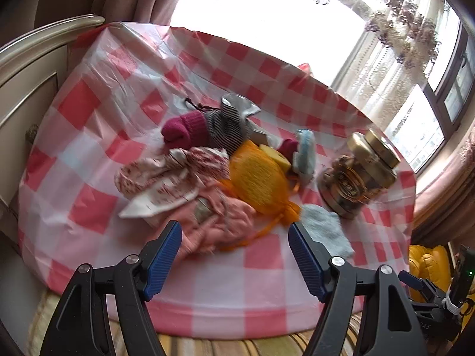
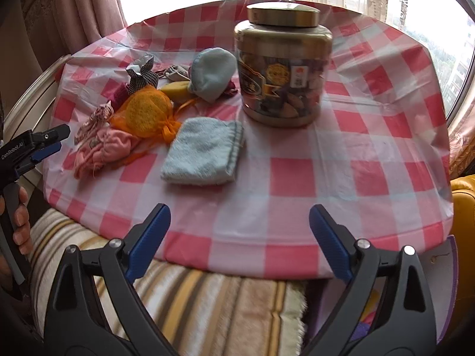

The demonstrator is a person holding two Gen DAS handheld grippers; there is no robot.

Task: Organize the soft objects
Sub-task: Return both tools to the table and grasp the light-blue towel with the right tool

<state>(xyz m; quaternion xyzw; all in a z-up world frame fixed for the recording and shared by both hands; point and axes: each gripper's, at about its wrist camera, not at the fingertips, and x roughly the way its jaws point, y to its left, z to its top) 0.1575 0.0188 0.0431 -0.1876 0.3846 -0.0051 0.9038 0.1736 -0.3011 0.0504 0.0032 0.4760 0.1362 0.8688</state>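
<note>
A pile of soft things lies on the red-and-white checked tablecloth point(image 1: 89, 112): a pink cloth point(image 1: 219, 222), a floral cloth point(image 1: 166, 175), an orange mesh pouch point(image 1: 258, 178), a maroon sock roll point(image 1: 187, 130), a striped pouch point(image 1: 228, 124) and a folded light-blue towel point(image 2: 204, 151). My left gripper point(image 1: 236, 258) is open and empty, just in front of the pink cloth. My right gripper point(image 2: 239, 241) is open and empty at the table's front edge, short of the towel. A light-blue cap point(image 2: 212, 72) lies behind the pouch point(image 2: 147, 112).
A gold-lidded jar point(image 2: 282, 68) stands on the cloth point(image 2: 356, 178) right of the pile, seen also in the left wrist view point(image 1: 356, 172). A striped blanket point(image 2: 207, 302) lies below the table edge. Curtains and a bright window stand behind. A yellow cushion point(image 1: 427, 264) is at right.
</note>
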